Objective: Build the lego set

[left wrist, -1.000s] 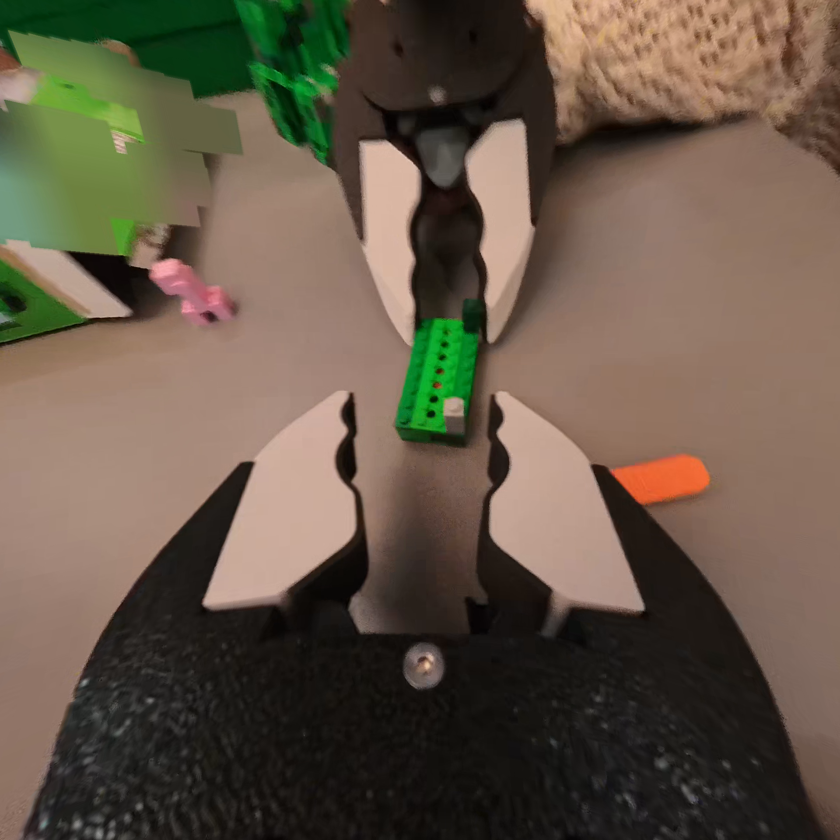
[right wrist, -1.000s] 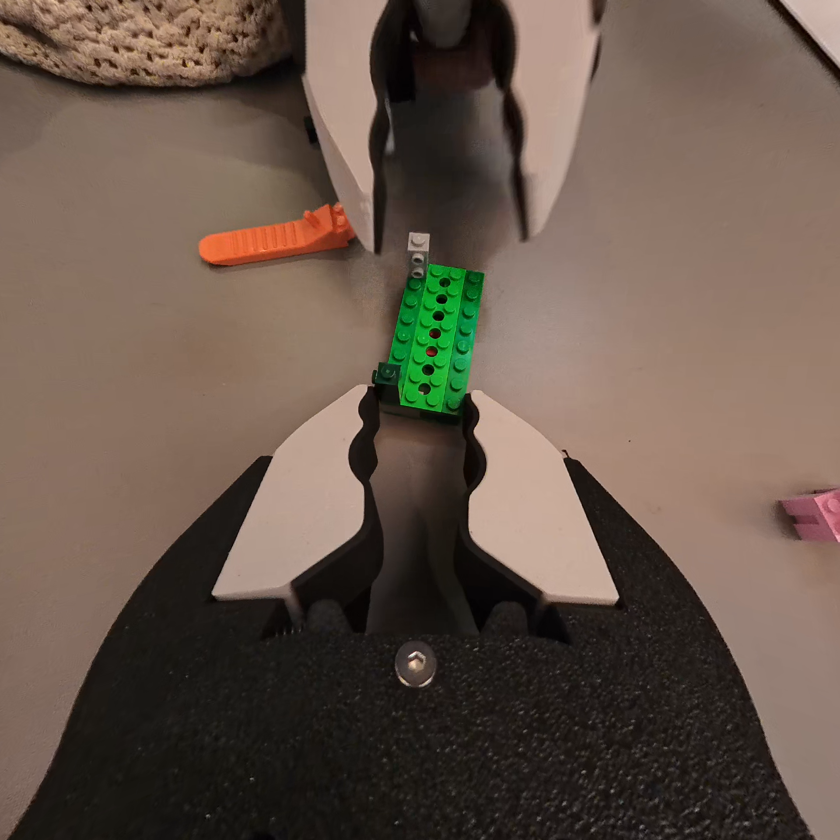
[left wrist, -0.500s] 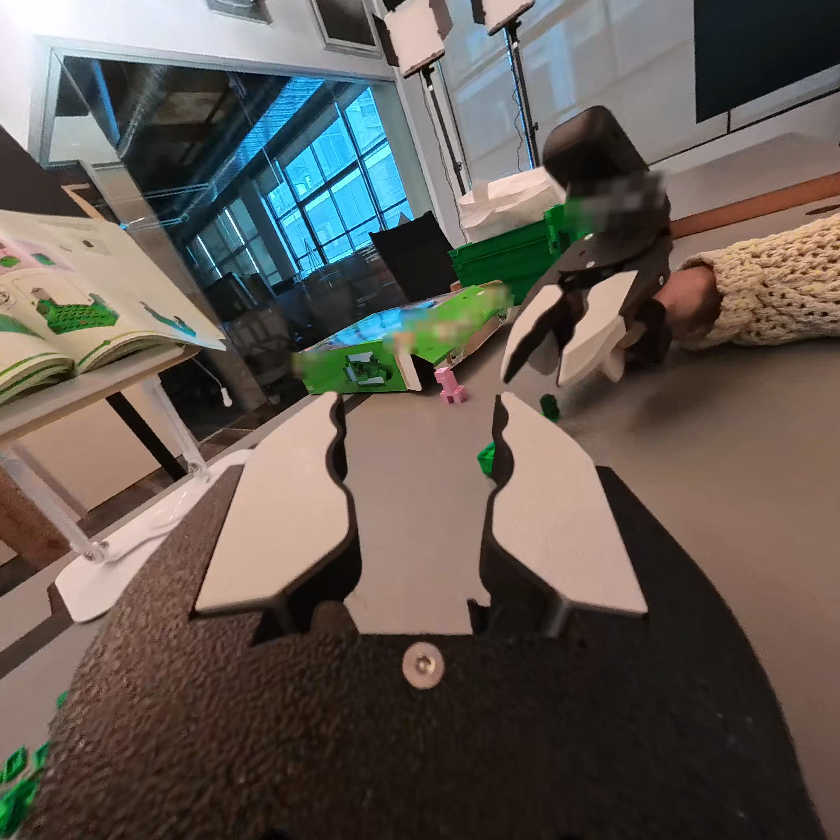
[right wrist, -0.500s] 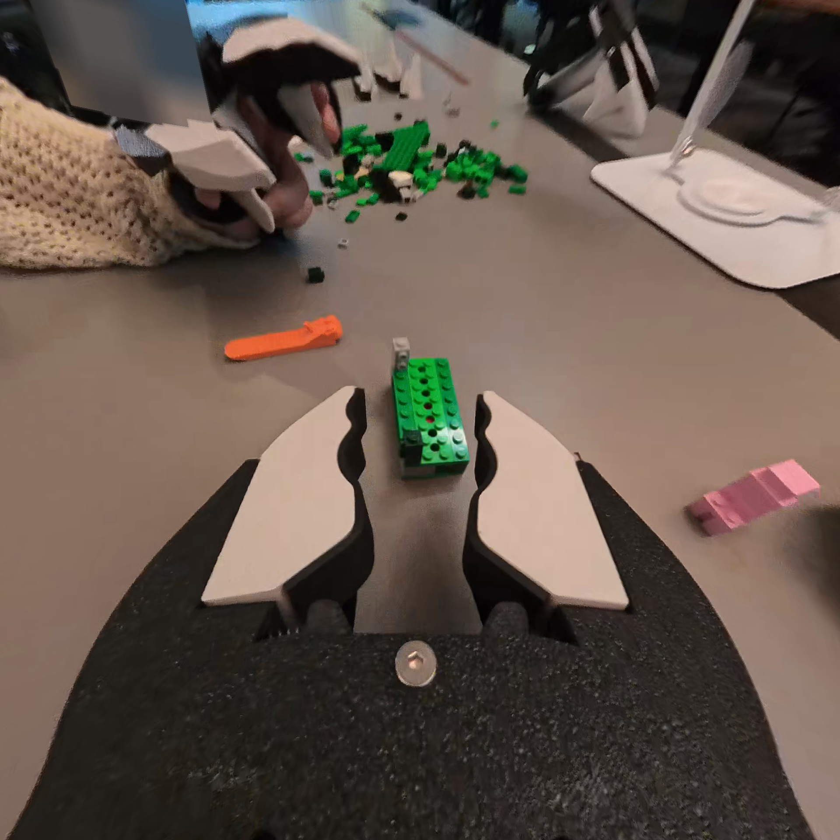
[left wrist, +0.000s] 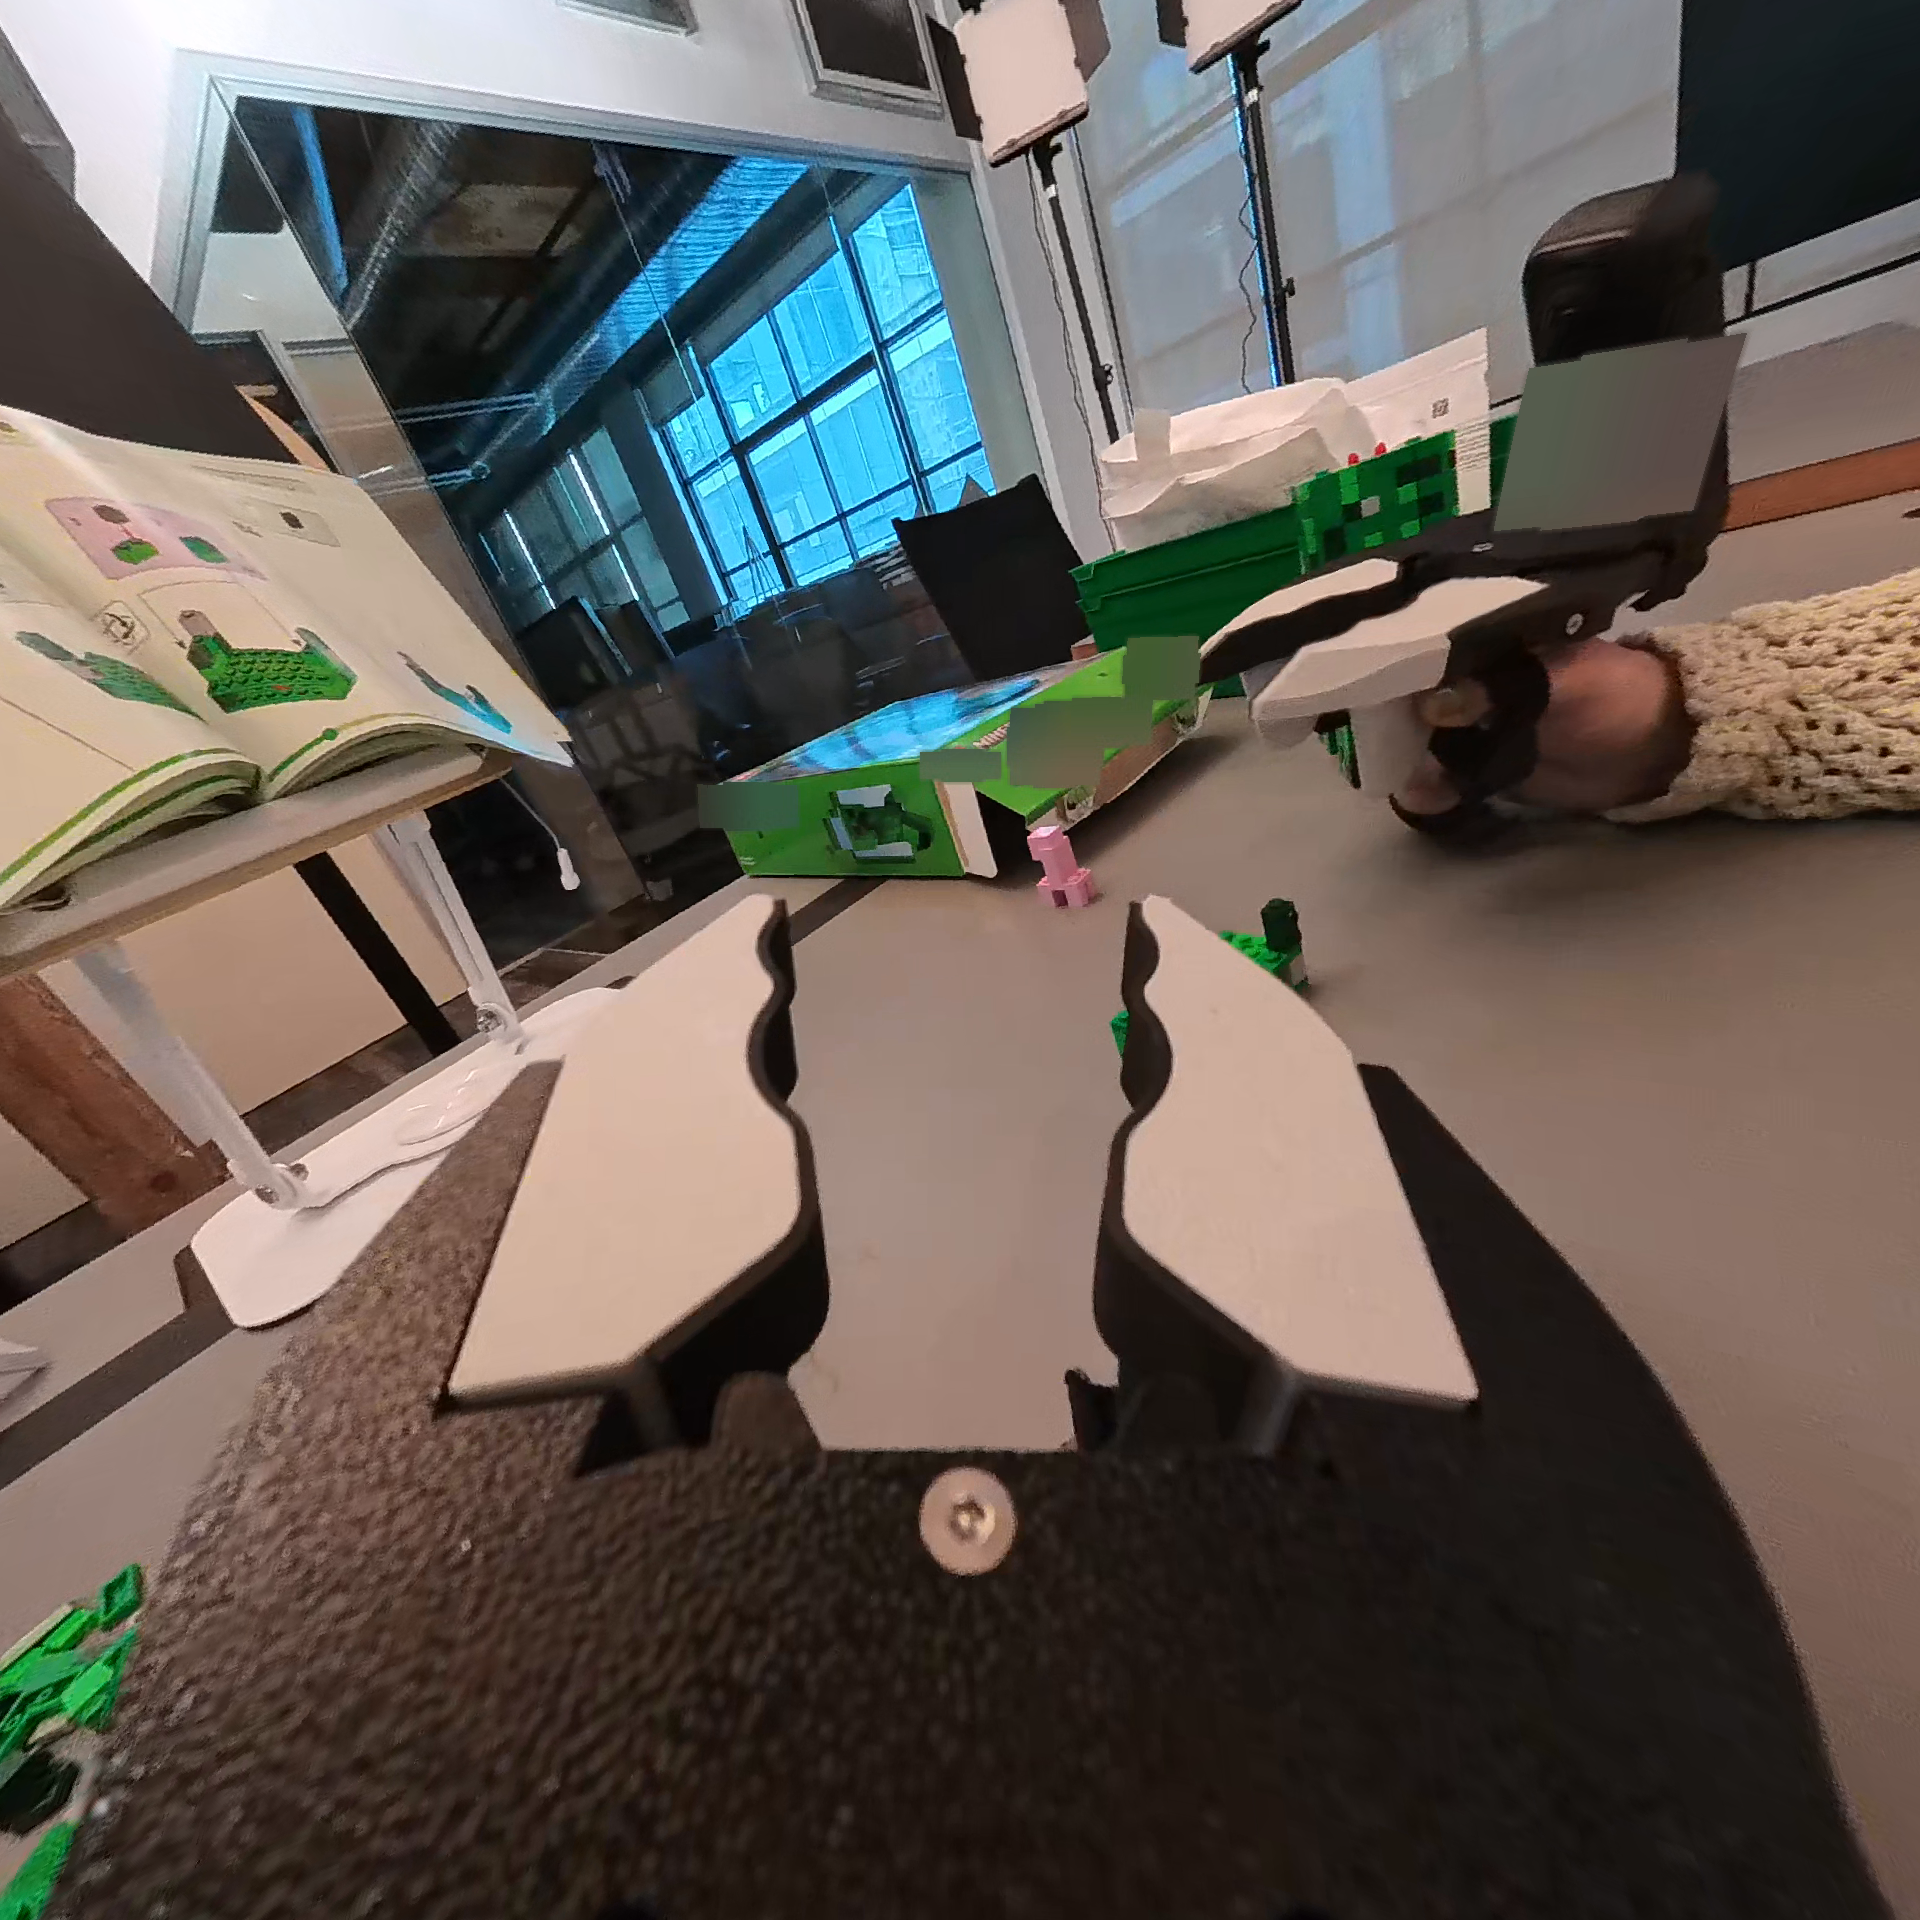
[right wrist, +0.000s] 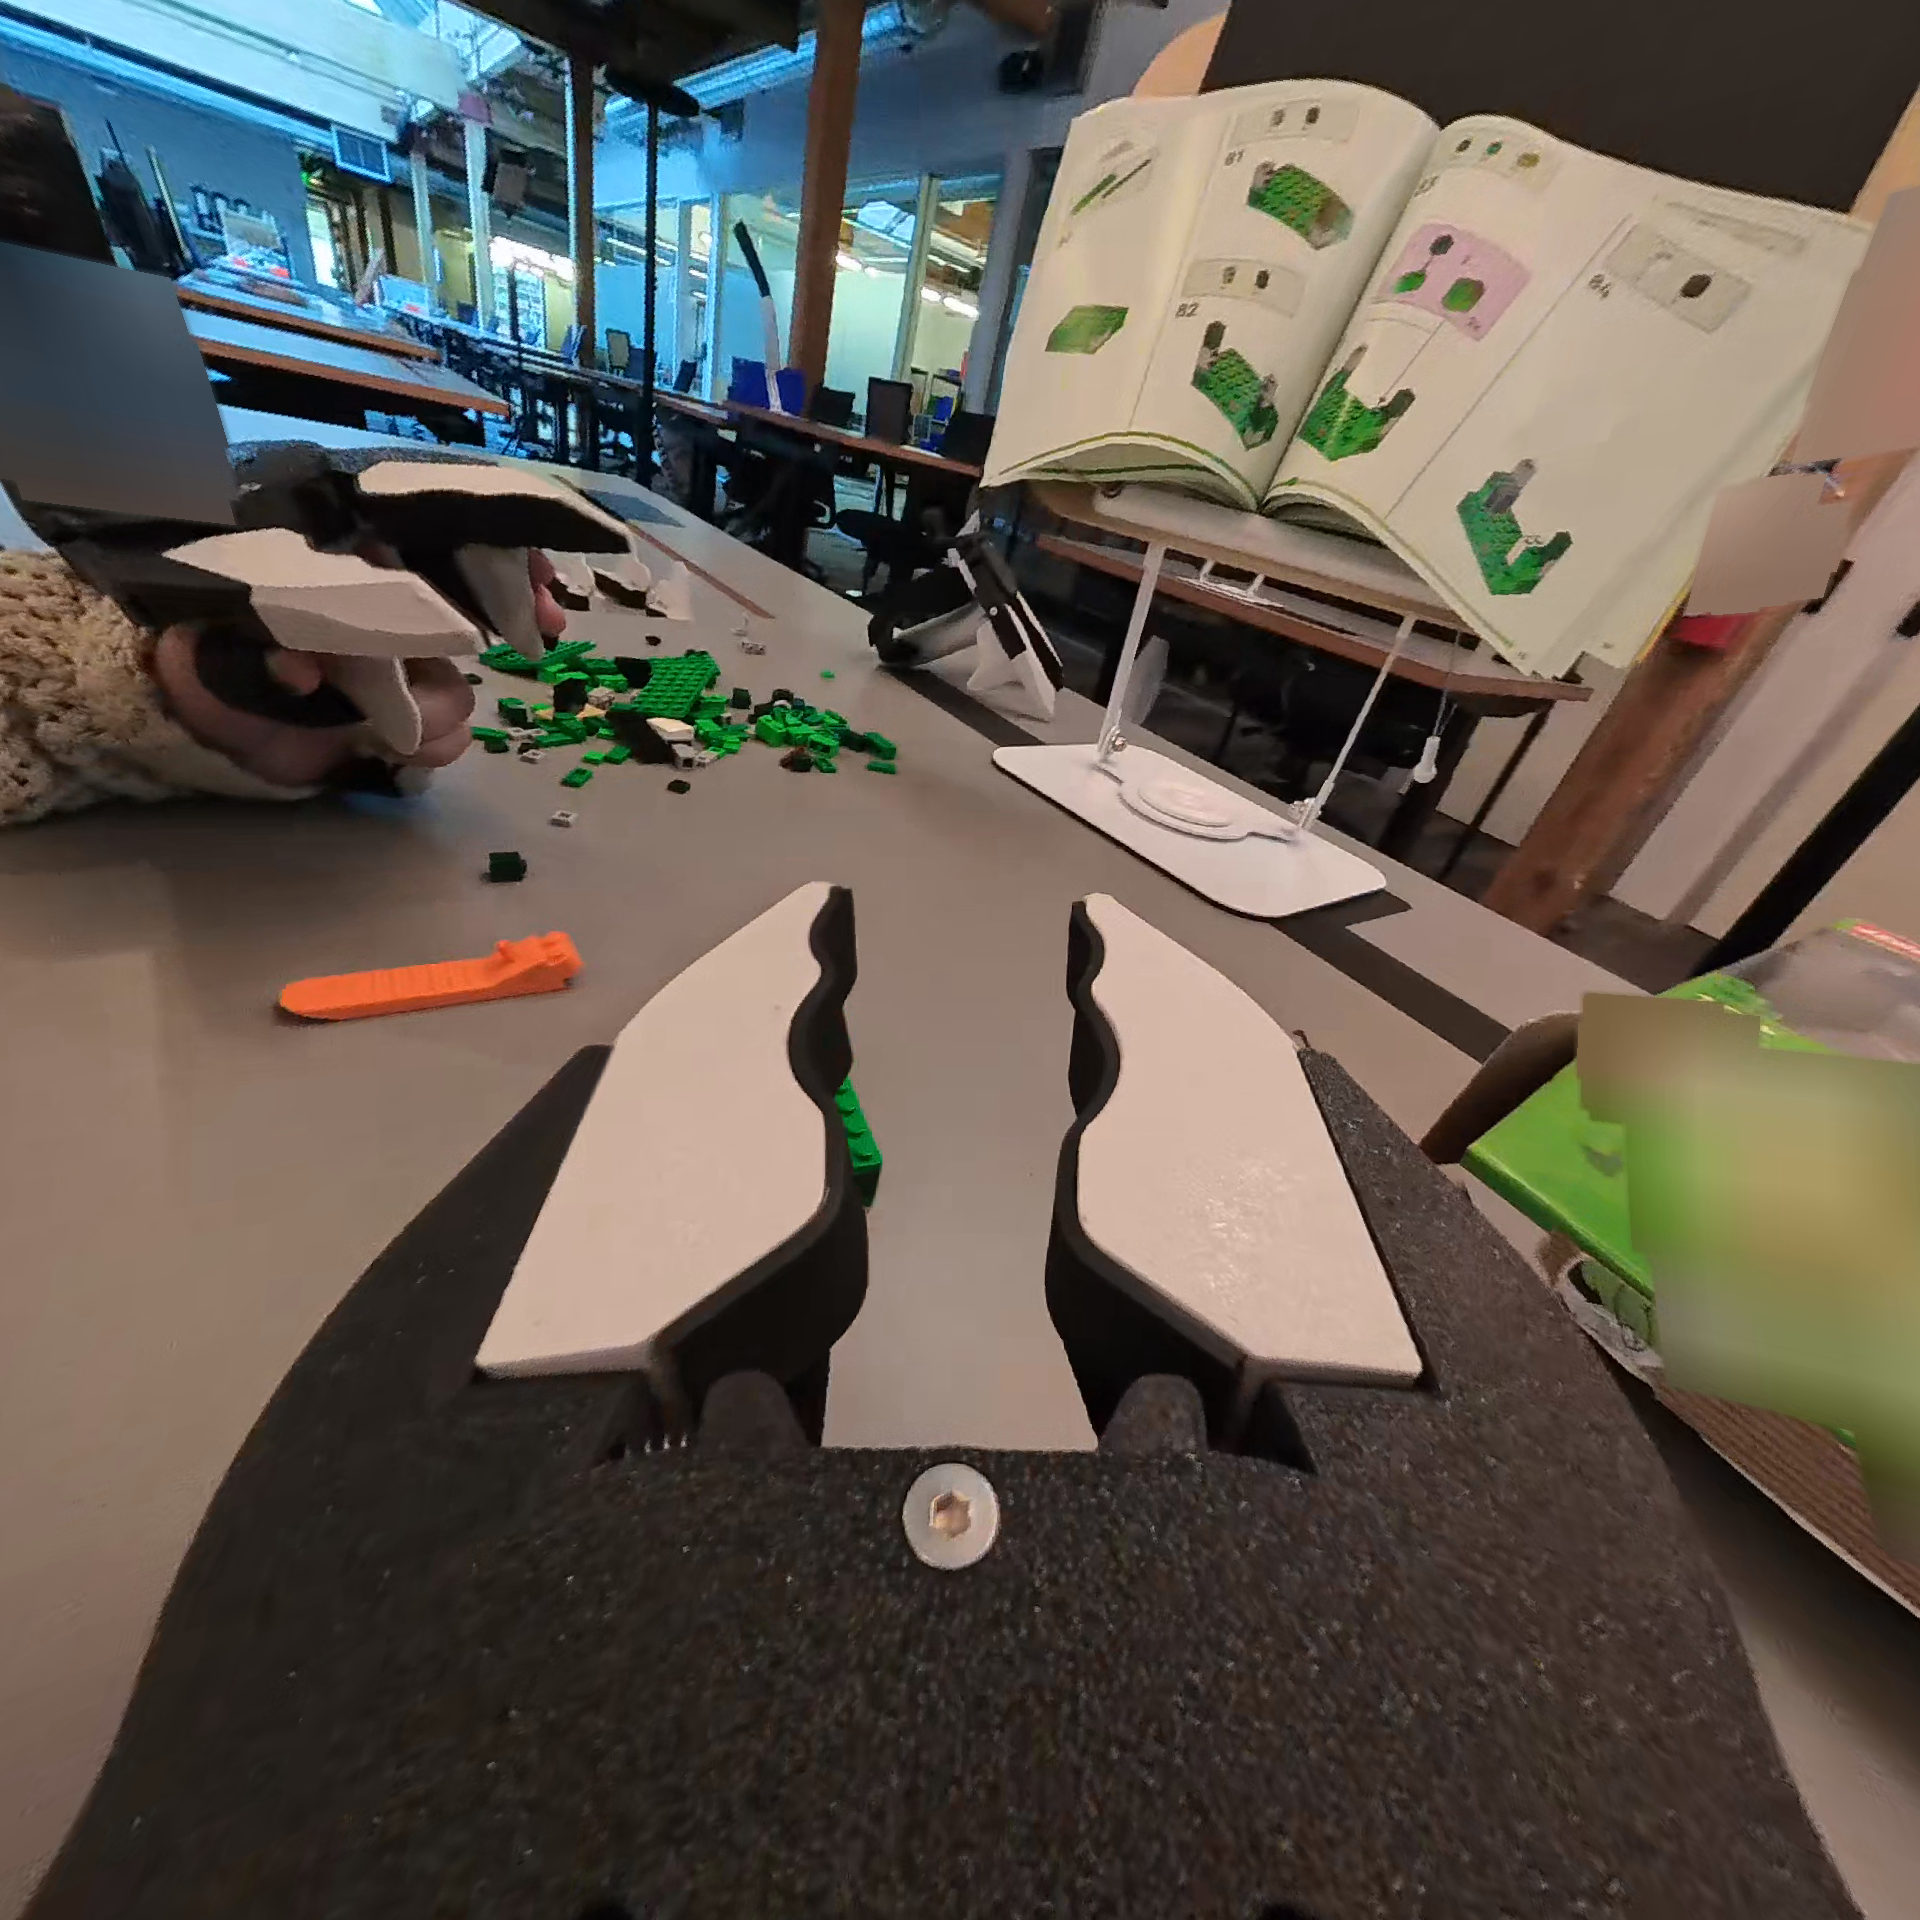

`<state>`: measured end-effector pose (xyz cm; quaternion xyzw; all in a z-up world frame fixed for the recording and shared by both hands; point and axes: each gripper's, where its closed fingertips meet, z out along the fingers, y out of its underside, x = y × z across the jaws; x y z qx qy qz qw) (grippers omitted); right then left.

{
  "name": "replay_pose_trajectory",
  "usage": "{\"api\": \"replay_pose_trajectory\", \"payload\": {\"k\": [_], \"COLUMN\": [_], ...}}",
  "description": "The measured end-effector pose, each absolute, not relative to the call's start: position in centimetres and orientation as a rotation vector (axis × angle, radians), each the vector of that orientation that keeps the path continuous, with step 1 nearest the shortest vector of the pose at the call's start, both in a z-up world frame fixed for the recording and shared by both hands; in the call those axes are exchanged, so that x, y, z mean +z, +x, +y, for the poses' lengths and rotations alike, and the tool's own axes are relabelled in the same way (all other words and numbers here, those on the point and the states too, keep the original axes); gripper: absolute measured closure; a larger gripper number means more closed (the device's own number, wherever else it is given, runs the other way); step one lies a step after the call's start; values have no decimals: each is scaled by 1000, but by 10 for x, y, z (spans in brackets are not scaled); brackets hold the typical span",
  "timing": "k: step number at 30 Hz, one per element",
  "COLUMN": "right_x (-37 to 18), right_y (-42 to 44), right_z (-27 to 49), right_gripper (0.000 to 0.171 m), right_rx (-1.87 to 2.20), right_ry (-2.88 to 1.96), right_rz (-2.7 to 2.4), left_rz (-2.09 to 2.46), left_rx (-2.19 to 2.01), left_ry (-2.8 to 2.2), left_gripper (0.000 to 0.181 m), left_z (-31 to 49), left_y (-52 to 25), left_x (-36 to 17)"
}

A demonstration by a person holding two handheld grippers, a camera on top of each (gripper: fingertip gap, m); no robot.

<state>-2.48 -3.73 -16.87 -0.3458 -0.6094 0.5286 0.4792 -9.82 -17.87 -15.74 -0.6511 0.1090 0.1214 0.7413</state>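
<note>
Grey table (right wrist: 1039, 831) in an open office, instruction book (right wrist: 1403, 312) propped on a stand. Both grippers, left (left wrist: 956, 925) and right (right wrist: 961, 914), gape empty. The green build (right wrist: 858, 1138) lies on the table just under the right gripper's left finger, nearer the right; loose bricks (right wrist: 675, 707) sit beyond the left.

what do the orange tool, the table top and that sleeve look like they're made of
Orange tool: looks like moulded plastic, uniform colour with a ribbed top.
Table top: a smooth grey matte surface, probably laminate; the exact material is unclear.
Sleeve: cream chunky knit, likely wool or a similar yarn, with open looped stitches showing.
</note>
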Motion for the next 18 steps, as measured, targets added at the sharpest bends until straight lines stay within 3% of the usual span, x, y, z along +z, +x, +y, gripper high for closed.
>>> {"api": "replay_pose_trajectory", "payload": {"k": [6,12,18], "right_x": [-170,-172,-173], "right_y": [-25,-25,-25], "right_z": [-34,-33,-27], "right_gripper": [138,142,145], "right_rx": [1269,1219,1185], "right_ry": [-849,-828,-838], "right_rz": [-1478,-1491,-1474], "left_rz": [189,-134,-341], "left_rx": [384,806,913], "left_ry": [-1404,-1315,-1444], "left_gripper": [124,130,133], "left_z": [-188,-272,-339], "left_y": [-117,-229,-317], "left_x": [-145,-97,-143]}}
